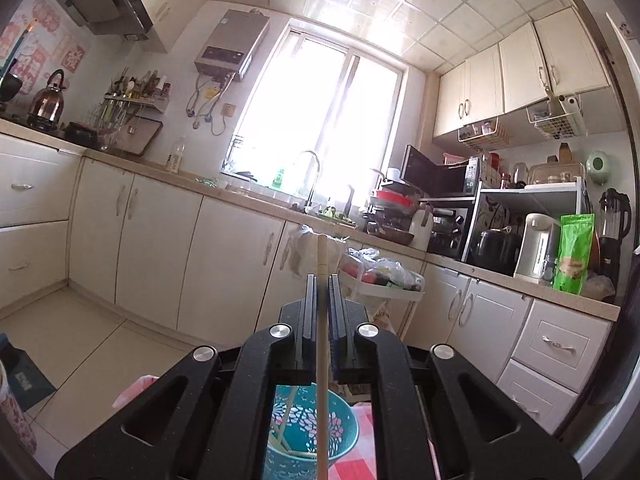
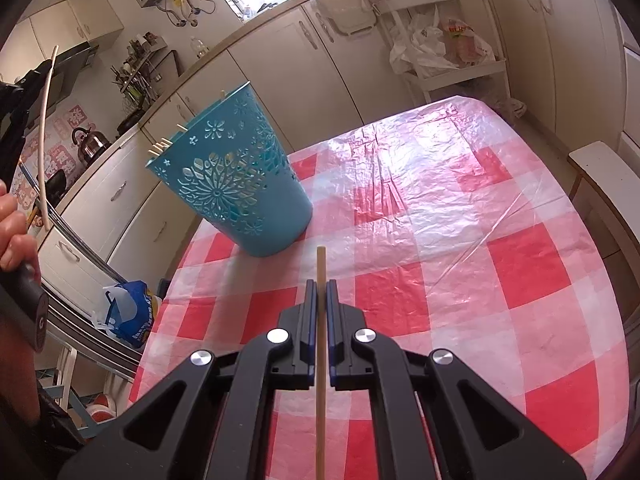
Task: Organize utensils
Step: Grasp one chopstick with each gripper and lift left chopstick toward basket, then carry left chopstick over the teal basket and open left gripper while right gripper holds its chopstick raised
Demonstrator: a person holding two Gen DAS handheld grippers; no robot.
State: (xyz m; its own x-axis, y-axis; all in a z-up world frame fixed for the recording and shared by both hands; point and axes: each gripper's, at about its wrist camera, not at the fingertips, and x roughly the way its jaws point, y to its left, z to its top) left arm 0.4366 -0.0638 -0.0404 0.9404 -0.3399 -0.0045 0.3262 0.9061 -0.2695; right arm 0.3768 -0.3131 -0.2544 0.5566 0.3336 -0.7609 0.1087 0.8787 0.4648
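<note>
- Writing: none you could read.
- Teal basket (image 2: pixel 236 184) on the checked tablecloth (image 2: pixel 440 240) holds chopsticks.
- Your left gripper (image 1: pixel 321 280) pinches a chopstick (image 1: pixel 322 340) above the basket.
- Your right gripper (image 2: pixel 320 286) is clamped on another chopstick (image 2: pixel 320 360).

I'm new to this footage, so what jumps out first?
A teal cut-out basket with chopstick tips poking from its rim stands on the red-checked tablecloth. Each hand-held gripper, left and right, clamps one chopstick: a pale chopstick and a tan chopstick.
</note>
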